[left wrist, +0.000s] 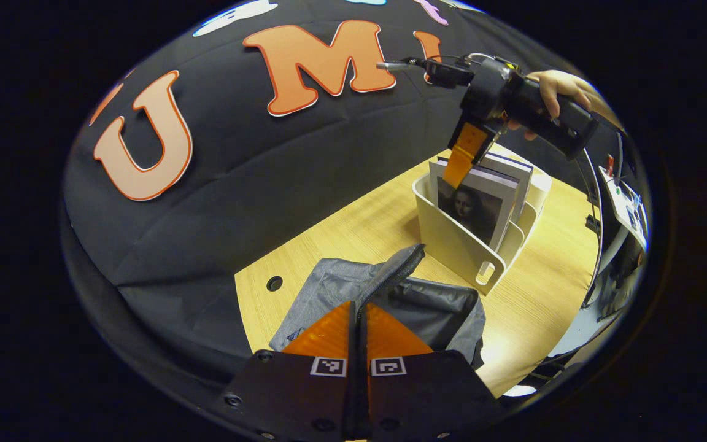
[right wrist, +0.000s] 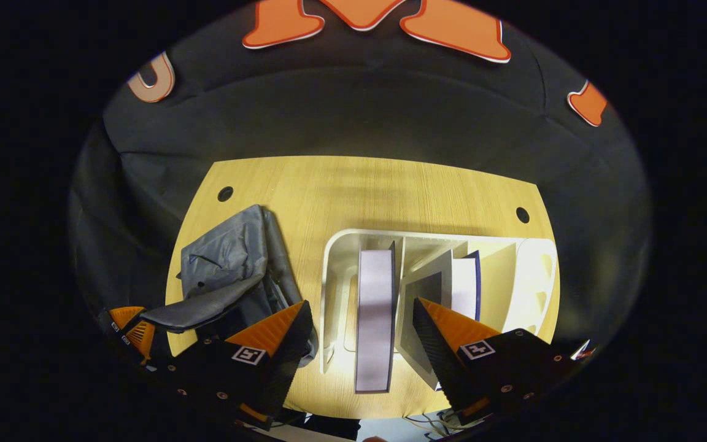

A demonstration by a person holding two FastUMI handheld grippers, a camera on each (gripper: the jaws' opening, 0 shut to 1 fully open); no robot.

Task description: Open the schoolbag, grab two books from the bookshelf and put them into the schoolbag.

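Note:
The grey schoolbag (left wrist: pixel 329 288) lies on the wooden table (right wrist: pixel 359 190). My left gripper (left wrist: pixel 358 306) is shut on its raised flap (left wrist: pixel 399 264), so the dark inside (left wrist: pixel 436 304) shows. In the right gripper view the same flap (right wrist: pixel 200 307) is held up by the left gripper (right wrist: pixel 129 328). A white bookshelf rack (right wrist: pixel 335 258) holds several upright books. My right gripper (right wrist: pixel 359 313) hangs open over it, its fingers either side of a book's pale top edge (right wrist: pixel 375 319). From the left gripper view, the right gripper (left wrist: pixel 456 178) sits just above a portrait-cover book (left wrist: pixel 473 209).
More books (right wrist: pixel 461 282) lean in the rack's middle slots, and its right slots are bare. The table has cable holes (right wrist: pixel 225 194) (right wrist: pixel 522 215) near the back. A hand (left wrist: pixel 559 86) holds the right gripper. A side table with clutter (left wrist: pixel 626 205) stands beyond the table edge.

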